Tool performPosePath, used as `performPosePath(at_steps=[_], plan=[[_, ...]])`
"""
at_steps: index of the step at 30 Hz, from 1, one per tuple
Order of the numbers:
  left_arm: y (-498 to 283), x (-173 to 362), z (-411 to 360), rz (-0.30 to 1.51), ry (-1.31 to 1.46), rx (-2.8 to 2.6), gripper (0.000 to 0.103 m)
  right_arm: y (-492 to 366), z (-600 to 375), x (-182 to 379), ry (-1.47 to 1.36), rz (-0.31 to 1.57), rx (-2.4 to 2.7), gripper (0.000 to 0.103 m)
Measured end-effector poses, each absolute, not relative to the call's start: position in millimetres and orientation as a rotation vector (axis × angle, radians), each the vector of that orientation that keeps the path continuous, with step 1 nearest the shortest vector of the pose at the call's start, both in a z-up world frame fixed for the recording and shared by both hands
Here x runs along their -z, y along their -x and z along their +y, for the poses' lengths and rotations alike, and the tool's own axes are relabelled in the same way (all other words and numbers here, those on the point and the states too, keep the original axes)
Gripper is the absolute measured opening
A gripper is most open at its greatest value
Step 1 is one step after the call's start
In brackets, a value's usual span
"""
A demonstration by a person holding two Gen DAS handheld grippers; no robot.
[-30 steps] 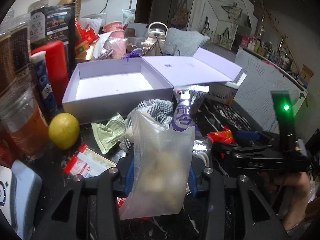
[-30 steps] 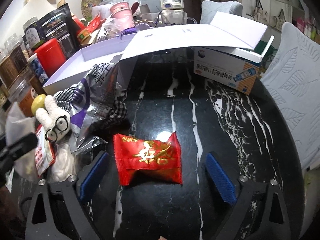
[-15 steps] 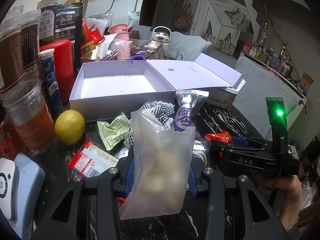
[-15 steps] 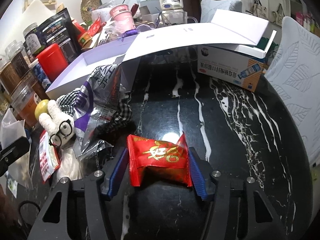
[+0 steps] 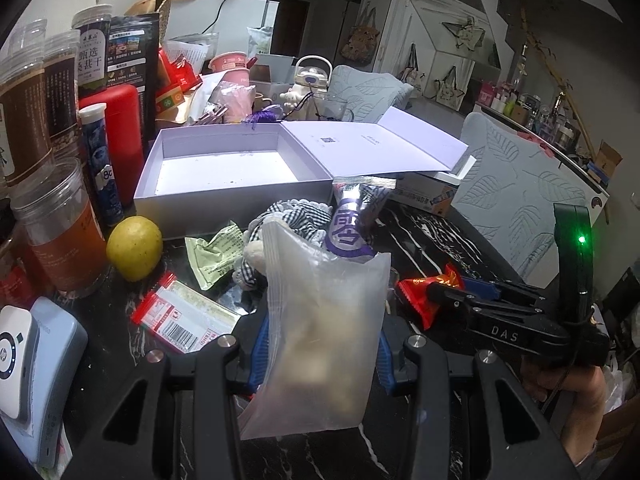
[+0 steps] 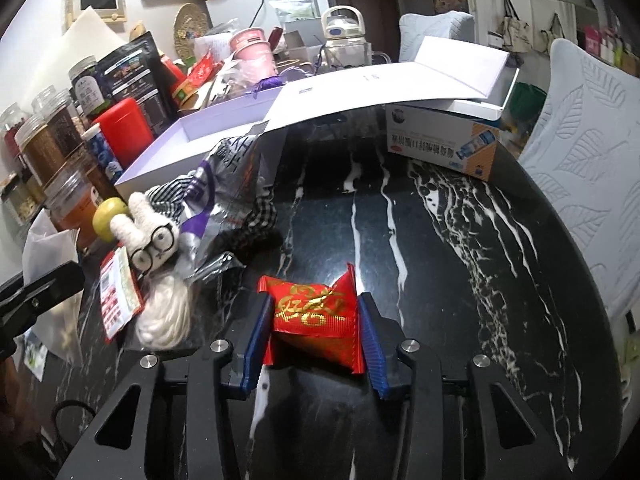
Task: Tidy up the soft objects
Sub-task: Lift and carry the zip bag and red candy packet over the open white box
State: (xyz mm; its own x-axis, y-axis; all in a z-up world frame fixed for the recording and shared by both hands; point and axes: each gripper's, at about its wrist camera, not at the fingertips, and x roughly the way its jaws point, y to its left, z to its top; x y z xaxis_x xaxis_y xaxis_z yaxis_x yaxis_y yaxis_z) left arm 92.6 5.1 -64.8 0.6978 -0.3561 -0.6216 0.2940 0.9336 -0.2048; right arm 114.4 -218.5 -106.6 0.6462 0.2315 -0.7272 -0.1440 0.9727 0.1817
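My left gripper (image 5: 320,350) is shut on a frosted plastic bag (image 5: 320,332) of pale lumps, held upright above the dark marble table. My right gripper (image 6: 314,330) is shut on a red snack packet (image 6: 314,314) with gold print; that packet also shows in the left wrist view (image 5: 424,294), lifted off the table. An open lavender box (image 5: 224,172) stands behind, empty inside, lid folded to the right. A plush rabbit with glasses (image 6: 154,252), a checked cloth (image 5: 298,216) and a silver-purple snack bag (image 5: 352,220) lie in front of the box.
A lemon (image 5: 134,248), a green sachet (image 5: 216,250) and a red-edged packet (image 5: 182,318) lie at left. Jars (image 5: 60,224), a red canister (image 5: 120,128) and a blue tube (image 5: 100,160) crowd the left edge. A medicine carton (image 6: 444,142) sits under the lid. Grey cushions (image 6: 592,160) stand at right.
My right gripper closed on the red packet and lifted it off the table. My left gripper rose a little with the frosted bag still in it.
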Motion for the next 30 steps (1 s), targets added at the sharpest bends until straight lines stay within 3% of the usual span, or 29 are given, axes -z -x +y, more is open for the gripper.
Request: performPosePath(at_steps=[13, 30], plan=[[-76, 38, 1, 0.666, 0.075, 0.370, 0.042, -78, -222, 71, -0.131, 0.760, -0.221, 0.042], [-96, -38, 1, 0.497, 0.048, 0.356, 0.042, -79, -211, -16, -0.086, 0.584, -0.297, 0.042]])
